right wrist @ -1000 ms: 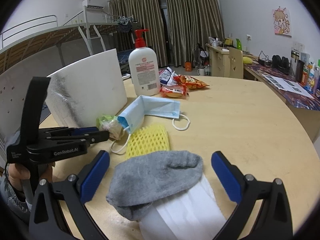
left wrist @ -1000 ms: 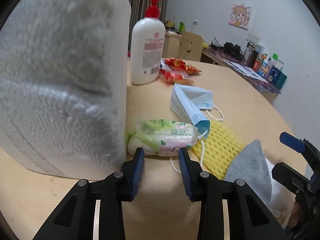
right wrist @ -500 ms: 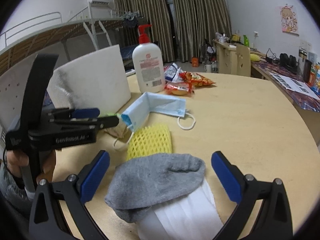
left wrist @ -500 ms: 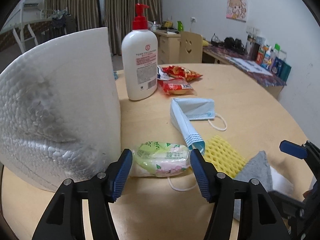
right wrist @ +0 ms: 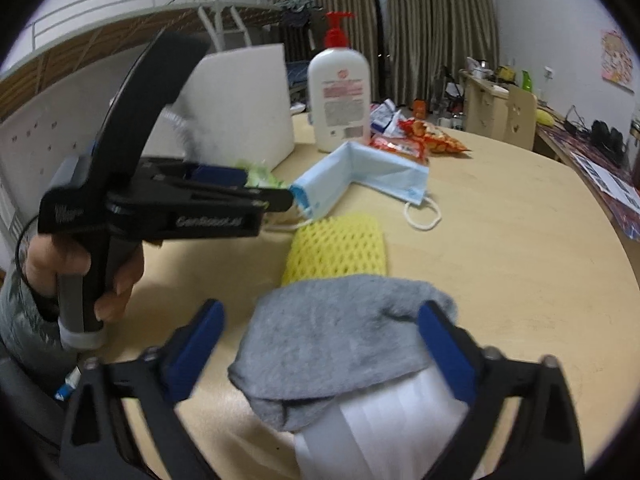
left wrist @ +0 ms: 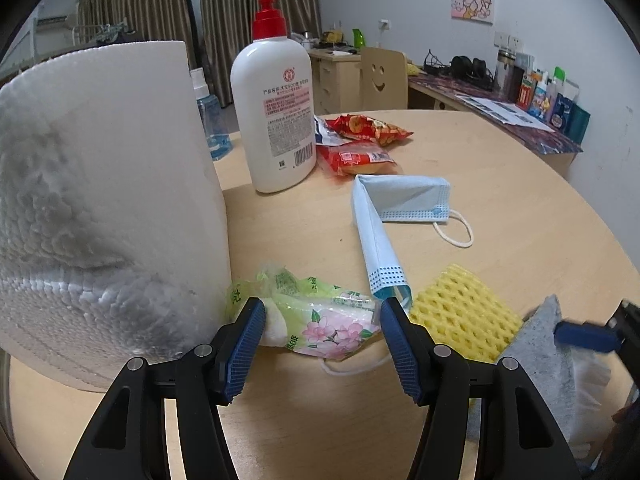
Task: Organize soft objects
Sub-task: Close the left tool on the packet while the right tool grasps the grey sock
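We centre the right claw (right wrist: 320, 348), jaws just closing around the grey sock (right wrist: 340, 340) without gripping yet, before squeezing. The sock lies limp, folded over white paper at the counter's (right wrist: 500, 240) near edge. The left claw (left wrist: 322, 346) stands half-open astride a tissue pack (left wrist: 320, 316).

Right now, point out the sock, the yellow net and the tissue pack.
sock (right wrist: 336, 332), right wrist view, middle of the grey fabric
yellow net (left wrist: 460, 316), left wrist view, centre of the mesh
tissue pack (left wrist: 324, 324), left wrist view, flowered wrapper
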A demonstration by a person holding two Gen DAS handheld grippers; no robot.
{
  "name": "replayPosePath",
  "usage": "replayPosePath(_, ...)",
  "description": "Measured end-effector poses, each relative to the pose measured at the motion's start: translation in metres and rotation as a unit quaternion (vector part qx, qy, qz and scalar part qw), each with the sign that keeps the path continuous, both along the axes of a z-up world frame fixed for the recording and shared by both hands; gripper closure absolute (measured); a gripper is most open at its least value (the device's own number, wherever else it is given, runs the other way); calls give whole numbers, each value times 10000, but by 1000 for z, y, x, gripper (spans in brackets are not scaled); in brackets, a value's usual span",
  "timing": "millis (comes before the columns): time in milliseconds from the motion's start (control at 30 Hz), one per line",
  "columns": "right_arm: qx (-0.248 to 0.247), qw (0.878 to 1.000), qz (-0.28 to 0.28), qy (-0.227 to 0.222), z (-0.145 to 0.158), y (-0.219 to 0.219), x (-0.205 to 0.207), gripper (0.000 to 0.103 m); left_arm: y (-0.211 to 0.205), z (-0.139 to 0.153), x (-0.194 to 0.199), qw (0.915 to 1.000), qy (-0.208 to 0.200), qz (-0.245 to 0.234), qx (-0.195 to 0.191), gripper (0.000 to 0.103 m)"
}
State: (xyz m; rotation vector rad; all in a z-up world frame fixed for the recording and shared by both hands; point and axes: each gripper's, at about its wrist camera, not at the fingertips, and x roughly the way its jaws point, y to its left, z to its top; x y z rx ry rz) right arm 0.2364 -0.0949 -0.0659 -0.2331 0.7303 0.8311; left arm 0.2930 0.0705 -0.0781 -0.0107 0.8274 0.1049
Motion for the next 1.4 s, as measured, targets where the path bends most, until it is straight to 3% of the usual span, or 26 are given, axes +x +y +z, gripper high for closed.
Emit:
replayPosePath(100,-279,9996,10,-40,-7,6,-3,29,-1,-2,1,10000,1,2,54,42)
replayPosePath(367,-552,9984,22,-134,-12,7,-9,37,-1,-6,4,10000,54,-17,46,51)
replayPosePath(667,-375,9993,41,-9,-9,-2,-12,60,3,-4,0,9999,-38,-40,-122,60)
replayPosePath(867,41,9996,-139,244,-4,-20,-4,68,7,-1,-3,9995,-144,-31,-281,61)
replayPosePath(1167,759,9951,-455,442,12,-50,7,68,7,9,-13,9982,-462,-122,-376,62)
replayPosePath(1367,522,9965,-523,382,3,-45,4,68,6,12,-19,9973,-601,-168,-385,62)
replayPosePath(1400,485,9967,-521,384,-1,-44,2,72,6,11,-20,9973,-614,-172,-367,62)
